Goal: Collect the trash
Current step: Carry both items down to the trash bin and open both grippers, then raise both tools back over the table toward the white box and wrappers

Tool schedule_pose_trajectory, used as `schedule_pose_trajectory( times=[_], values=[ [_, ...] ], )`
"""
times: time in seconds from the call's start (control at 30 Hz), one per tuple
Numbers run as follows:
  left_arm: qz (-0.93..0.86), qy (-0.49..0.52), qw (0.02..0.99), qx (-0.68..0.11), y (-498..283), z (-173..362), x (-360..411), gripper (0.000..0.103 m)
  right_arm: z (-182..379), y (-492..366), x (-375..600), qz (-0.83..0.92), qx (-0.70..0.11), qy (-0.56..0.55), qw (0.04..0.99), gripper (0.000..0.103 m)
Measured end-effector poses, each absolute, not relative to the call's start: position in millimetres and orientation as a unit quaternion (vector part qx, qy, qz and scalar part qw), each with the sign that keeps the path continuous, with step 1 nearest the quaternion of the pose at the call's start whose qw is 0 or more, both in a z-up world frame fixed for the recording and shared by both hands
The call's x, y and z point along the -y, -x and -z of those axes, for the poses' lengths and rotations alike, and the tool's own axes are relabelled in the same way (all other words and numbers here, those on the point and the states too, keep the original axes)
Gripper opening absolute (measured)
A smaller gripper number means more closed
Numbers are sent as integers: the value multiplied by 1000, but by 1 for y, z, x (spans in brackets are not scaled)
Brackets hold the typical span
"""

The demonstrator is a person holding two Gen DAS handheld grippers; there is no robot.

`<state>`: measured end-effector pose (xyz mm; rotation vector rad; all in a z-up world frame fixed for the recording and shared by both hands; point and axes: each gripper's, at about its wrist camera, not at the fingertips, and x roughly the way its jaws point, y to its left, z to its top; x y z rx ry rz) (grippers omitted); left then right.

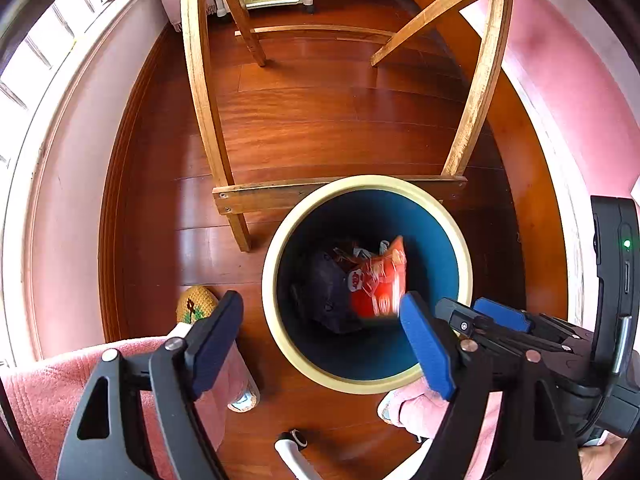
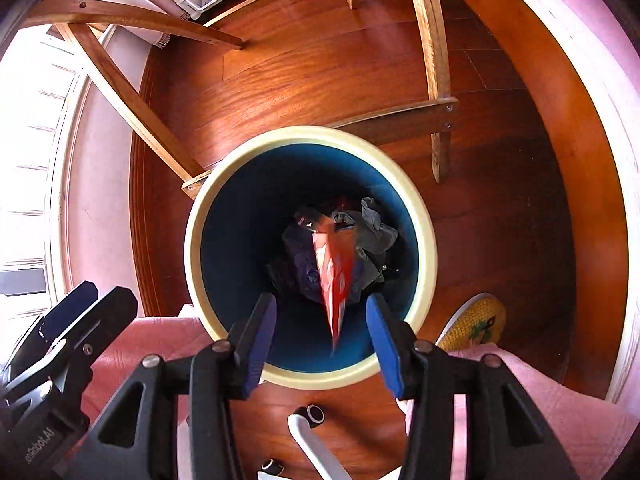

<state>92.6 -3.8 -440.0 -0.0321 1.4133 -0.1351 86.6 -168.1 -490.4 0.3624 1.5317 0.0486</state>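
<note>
Nearest the lenses, both grippers are pointing almost straight down over the bin (image 2: 308, 136), and both are standing spread with nothing pinched: the right gripper (image 2: 320, 320) is hanging its blue pads to either side of the red snack wrapper (image 2: 336, 276) without touching it, and the left gripper (image 1: 320, 332) is gaping wide, its pads well apart over the near rim. The wrapper is lying directly below and ahead of the right gripper, the nearer of the two; its long axis is running away from that gripper, narrow pointed end nearest, and it is looking blurred, so it is likely dropping free. It is a crinkled red-orange packet with white print. Beyond it, dark and grey crumpled trash (image 2: 376, 228) is sitting on the bin's floor, blue walls around it.
</note>
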Motion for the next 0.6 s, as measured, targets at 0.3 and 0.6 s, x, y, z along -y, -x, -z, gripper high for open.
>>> schedule_pose_trajectory(
  times=[0.3, 0.6],
  values=[
    [60, 5, 762, -645, -91, 441, 2, 89, 486, -83, 174, -2, -681, -166, 713, 58],
    [58, -8, 767, -639, -83, 433, 2, 89, 473, -75, 178, 6, -672, -167, 721, 58]
  ],
)
